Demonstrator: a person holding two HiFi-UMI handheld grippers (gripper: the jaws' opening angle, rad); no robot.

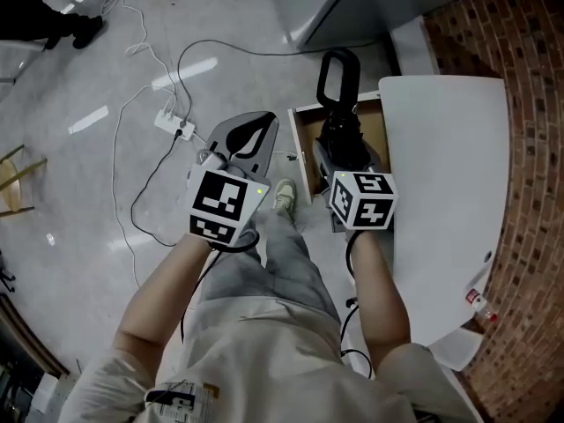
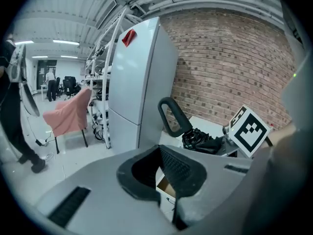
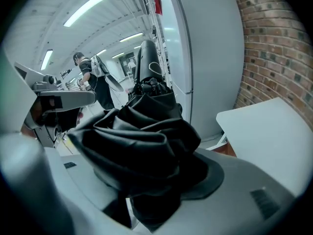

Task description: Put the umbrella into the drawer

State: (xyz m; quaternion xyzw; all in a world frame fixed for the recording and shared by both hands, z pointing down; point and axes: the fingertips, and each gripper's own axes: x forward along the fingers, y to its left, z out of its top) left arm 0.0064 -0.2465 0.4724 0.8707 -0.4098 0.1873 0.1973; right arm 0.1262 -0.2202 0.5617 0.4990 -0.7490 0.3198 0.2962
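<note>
R claw is clamped on the black folded umbrella, over the open drawer. Umbrella runs straight out from the claw, w/ its loop handle at the far end, tipped up a bit. Next move looks like straight down, in line w/ the drawer. L claw is just left of the drawer, jaws a bit apart, nothing in them. Watch the drawer's side wall & the white surface edge on the right. A shoe is by the drawer. Farther off: power strip on the floor, brick wall.
</note>
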